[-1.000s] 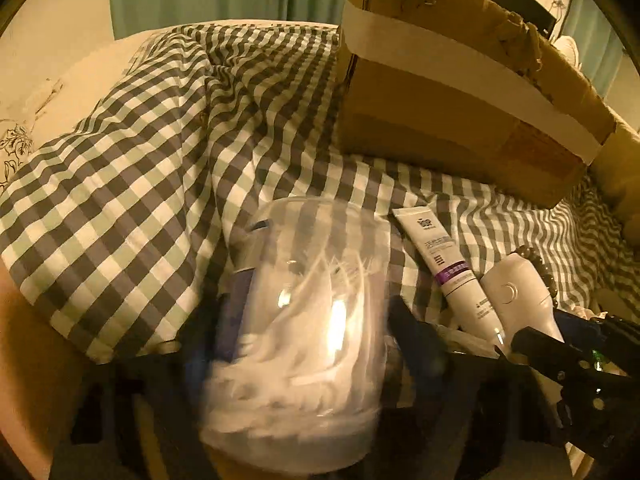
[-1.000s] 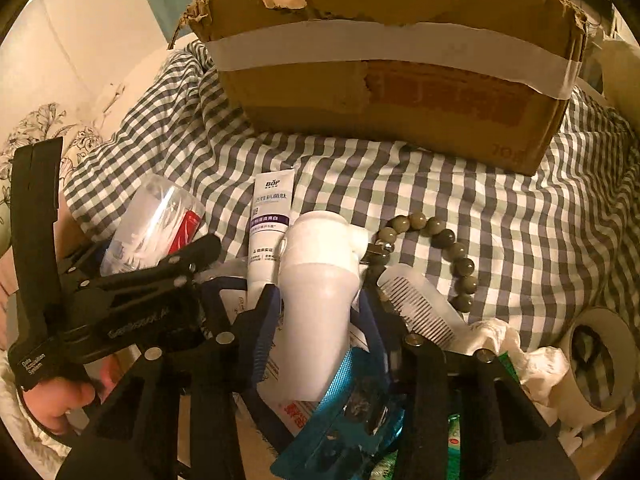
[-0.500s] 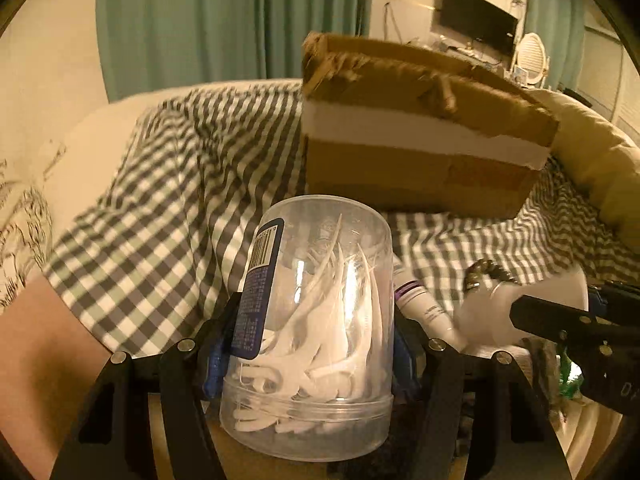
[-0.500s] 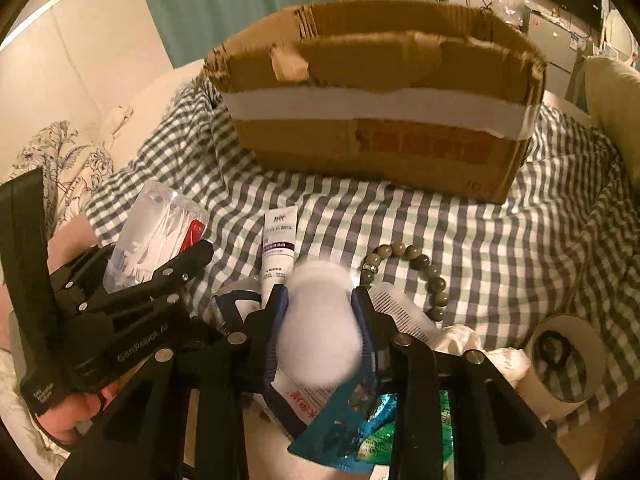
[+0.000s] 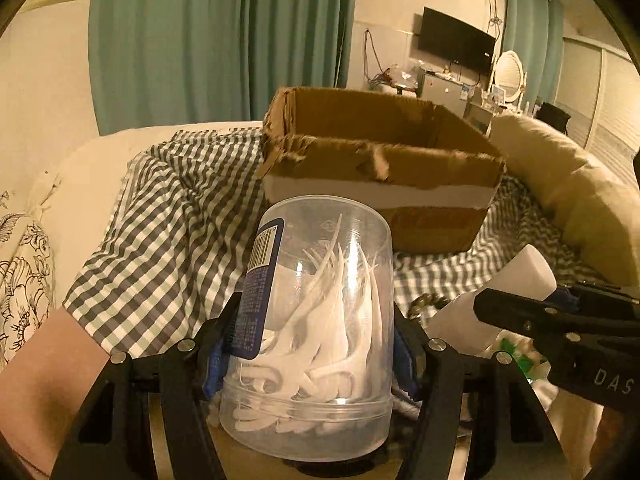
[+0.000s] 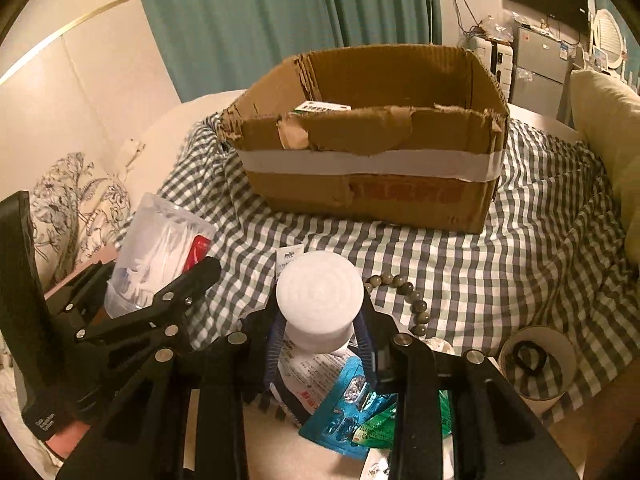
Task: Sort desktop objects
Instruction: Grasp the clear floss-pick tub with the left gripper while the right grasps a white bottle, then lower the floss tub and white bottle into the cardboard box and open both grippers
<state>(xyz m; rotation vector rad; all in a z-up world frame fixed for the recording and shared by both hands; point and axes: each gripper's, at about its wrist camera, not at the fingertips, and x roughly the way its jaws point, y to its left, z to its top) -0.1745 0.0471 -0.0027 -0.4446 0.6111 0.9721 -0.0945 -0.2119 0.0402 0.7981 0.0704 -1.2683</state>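
My left gripper (image 5: 312,332) is shut on a clear plastic jar of white floss picks (image 5: 316,320) and holds it up in front of the open cardboard box (image 5: 380,168). The jar also shows in the right wrist view (image 6: 156,252). My right gripper (image 6: 320,324) is shut on a white bottle (image 6: 320,304), lifted above the checked cloth (image 6: 500,280), with the box (image 6: 372,188) beyond. The bottle shows in the left wrist view (image 5: 500,292) at right.
On the cloth lie a bead bracelet (image 6: 404,292), a white tube (image 6: 288,258), blue and green packets (image 6: 352,412) and a tape roll (image 6: 536,364). A beige cushion (image 5: 572,200) lies right of the box. A small carton (image 6: 320,107) is inside the box.
Both grippers have risen with the jar and the bottle. The box's open top and inside now show in both views.
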